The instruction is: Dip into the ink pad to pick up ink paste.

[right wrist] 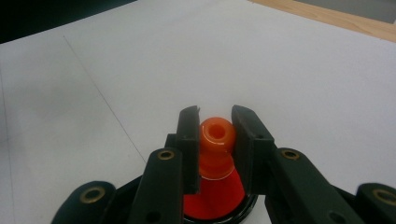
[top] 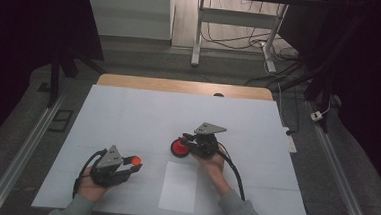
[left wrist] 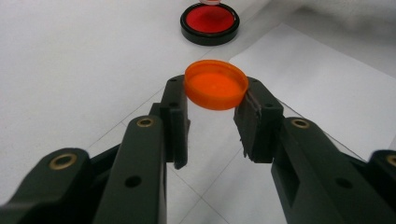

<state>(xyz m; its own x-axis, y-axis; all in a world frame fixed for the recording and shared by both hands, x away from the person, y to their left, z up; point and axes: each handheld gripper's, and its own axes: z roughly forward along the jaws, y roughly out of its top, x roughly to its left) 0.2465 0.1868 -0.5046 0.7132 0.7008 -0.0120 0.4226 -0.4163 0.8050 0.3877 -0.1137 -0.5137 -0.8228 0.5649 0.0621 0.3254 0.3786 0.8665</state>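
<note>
A round orange cap [left wrist: 215, 84] is pinched by its rim between the jaws of my left gripper [left wrist: 217, 93], which is shut on it just above the table. From above, the cap [top: 135, 160] sits at the tip of the left gripper [top: 133, 165], near the front left. My right gripper [right wrist: 215, 122] is shut on the knob of an orange stamp-like piece [right wrist: 216, 140]. That piece stands over a red ink pad [right wrist: 212, 203] in a black round case. The pad [top: 179, 148] lies mid-table under the right gripper [top: 186, 139], and it also lies ahead of the left gripper's jaws [left wrist: 210, 21].
A white paper sheet [top: 179, 186] lies flat near the front edge between the two hands. A white cover [top: 143, 114] spans the table, with a wooden strip [top: 185, 86] along the far edge. Desk legs and cables [top: 262, 42] stand on the floor beyond.
</note>
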